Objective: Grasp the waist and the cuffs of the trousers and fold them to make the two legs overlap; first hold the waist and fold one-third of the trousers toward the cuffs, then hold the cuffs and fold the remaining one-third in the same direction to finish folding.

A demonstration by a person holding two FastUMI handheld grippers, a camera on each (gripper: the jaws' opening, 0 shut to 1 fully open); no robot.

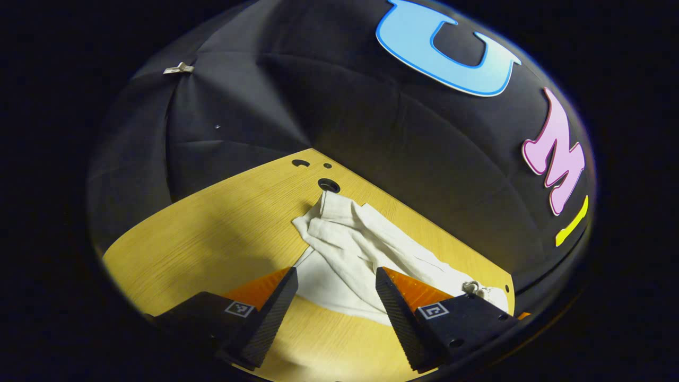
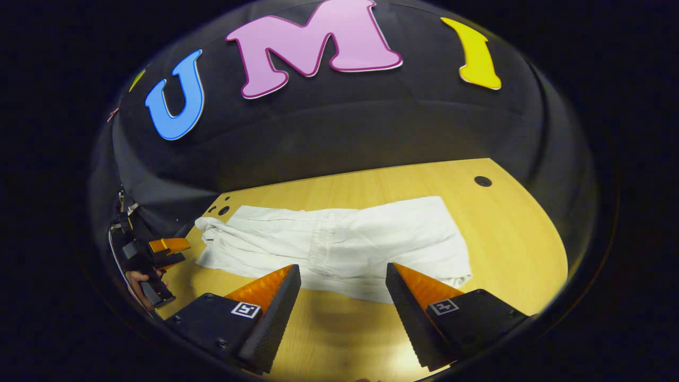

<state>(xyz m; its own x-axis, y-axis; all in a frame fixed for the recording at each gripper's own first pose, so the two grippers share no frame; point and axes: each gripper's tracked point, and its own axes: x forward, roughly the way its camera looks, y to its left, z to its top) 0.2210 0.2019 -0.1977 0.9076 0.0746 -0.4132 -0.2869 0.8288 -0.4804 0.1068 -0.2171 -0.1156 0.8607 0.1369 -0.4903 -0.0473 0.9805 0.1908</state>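
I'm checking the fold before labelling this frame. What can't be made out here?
- Left gripper view: the trousers are bunched, and the near end is hidden behind the left gripper.
- Right gripper view: the near edge passes behind the right gripper.
- Right gripper view: the other gripper's opening, small at the edge.

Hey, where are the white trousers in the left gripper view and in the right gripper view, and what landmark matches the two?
Left gripper view: the white trousers lie just right of centre, running from the table's far corner down to behind the open left gripper.
Right gripper view: the white trousers stretch across the middle, beyond the open right gripper.
Shared landmark: the round hole in the table, at the trousers' bunched end.
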